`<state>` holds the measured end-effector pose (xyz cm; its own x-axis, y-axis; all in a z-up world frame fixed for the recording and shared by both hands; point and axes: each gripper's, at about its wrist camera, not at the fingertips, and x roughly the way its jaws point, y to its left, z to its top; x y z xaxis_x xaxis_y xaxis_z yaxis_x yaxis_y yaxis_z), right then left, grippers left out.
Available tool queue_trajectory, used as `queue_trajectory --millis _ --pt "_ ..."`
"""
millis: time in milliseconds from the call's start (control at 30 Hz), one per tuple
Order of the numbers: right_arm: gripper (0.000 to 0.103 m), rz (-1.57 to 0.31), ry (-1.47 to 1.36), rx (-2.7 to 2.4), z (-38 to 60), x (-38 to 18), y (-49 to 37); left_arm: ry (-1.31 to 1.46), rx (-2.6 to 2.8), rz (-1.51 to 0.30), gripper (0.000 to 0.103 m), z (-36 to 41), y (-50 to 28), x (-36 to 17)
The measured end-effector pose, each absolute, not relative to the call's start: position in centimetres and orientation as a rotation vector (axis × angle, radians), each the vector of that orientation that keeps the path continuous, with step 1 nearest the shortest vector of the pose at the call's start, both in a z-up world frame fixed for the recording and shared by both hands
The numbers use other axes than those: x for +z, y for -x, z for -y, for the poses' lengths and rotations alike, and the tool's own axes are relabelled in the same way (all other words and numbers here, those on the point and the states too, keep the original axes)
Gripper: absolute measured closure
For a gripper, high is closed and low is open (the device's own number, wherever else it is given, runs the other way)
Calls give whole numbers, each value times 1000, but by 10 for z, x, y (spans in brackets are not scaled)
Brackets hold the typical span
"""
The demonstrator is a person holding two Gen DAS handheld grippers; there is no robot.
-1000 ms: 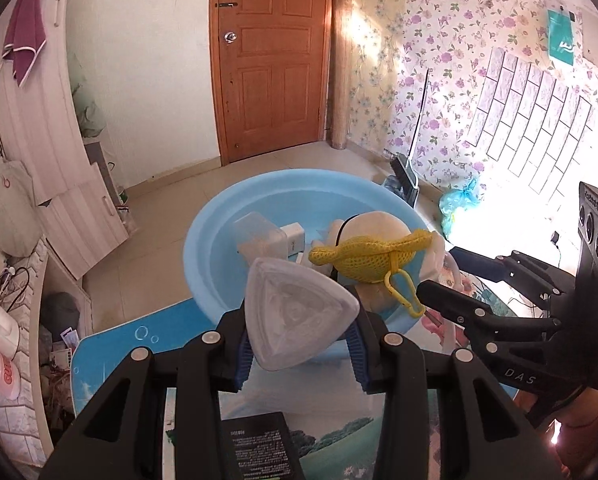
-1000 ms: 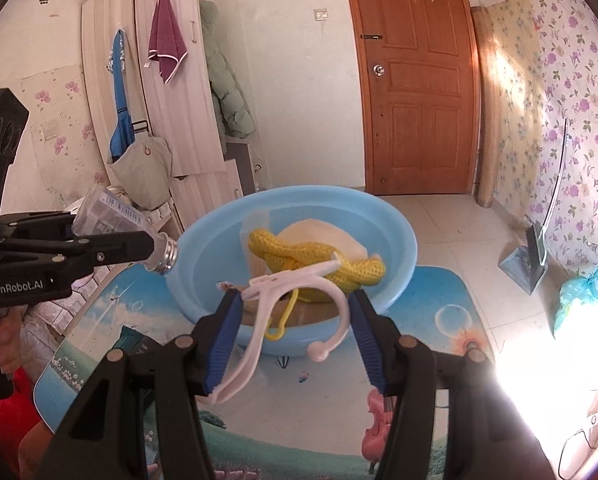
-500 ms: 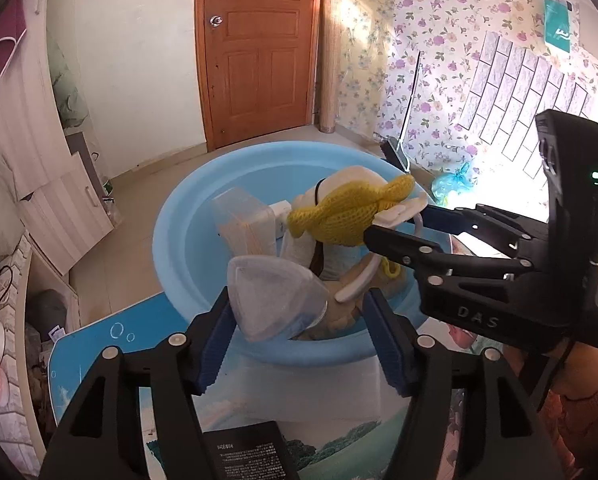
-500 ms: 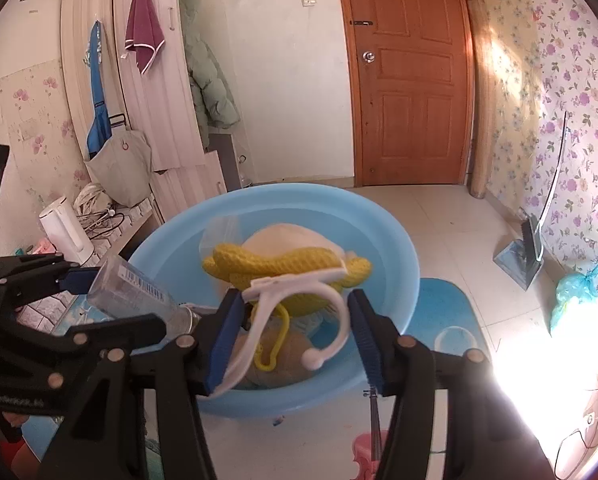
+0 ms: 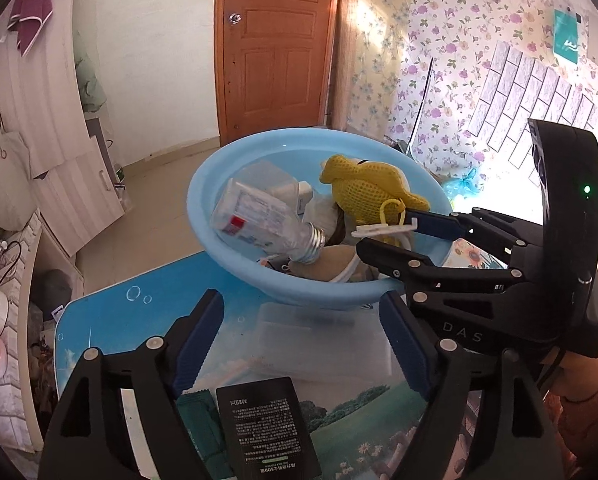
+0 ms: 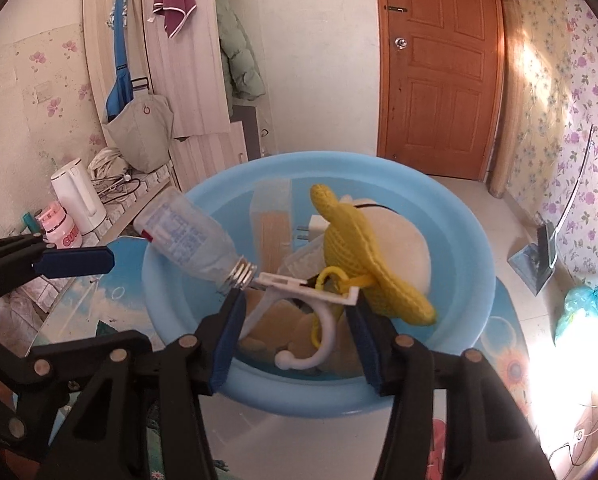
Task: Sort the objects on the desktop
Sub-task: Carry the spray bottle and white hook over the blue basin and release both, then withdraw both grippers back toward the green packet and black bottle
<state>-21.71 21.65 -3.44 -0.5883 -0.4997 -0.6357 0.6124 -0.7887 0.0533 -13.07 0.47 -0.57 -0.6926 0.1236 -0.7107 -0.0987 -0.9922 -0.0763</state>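
We've let the clear bottle (image 5: 259,220) go since half a second back; our left gripper (image 5: 299,344) now stands wide with nothing between its fingers, pulled back over the table (image 5: 111,320), and the bottle lies tilted on the near-left rim of the blue basin (image 5: 235,264), neck pointing down into it. Our right gripper (image 6: 297,316) is still closed on the white hook clip (image 6: 311,292), held over the basin's near side just ahead of the left one; the bottle's threaded mouth sits right against the clip's left end. Inside the basin we see the yellow knitted toy (image 6: 359,256) draped over a cream cap (image 6: 403,244) ahead and to the right of the clip, its yellow loop (image 6: 331,280) hanging behind the clip; a clear box (image 6: 273,208) and a white plug (image 6: 319,226) farther ahead; brown pieces (image 6: 271,320) lie low beneath the fingers. Nearer us, under the left gripper, a clear flat case (image 5: 319,340) sits just beside the basin's base, and a black box (image 5: 267,428) lies closest; to the far left a white kettle (image 6: 77,196) stands off the table.
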Motion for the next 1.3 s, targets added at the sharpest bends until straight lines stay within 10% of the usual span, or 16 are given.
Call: queue_trajectory --millis 1300 --pt "42 -270 -959 -2295 -232 -58 156 1347 2800 172 7 20 63 -58"
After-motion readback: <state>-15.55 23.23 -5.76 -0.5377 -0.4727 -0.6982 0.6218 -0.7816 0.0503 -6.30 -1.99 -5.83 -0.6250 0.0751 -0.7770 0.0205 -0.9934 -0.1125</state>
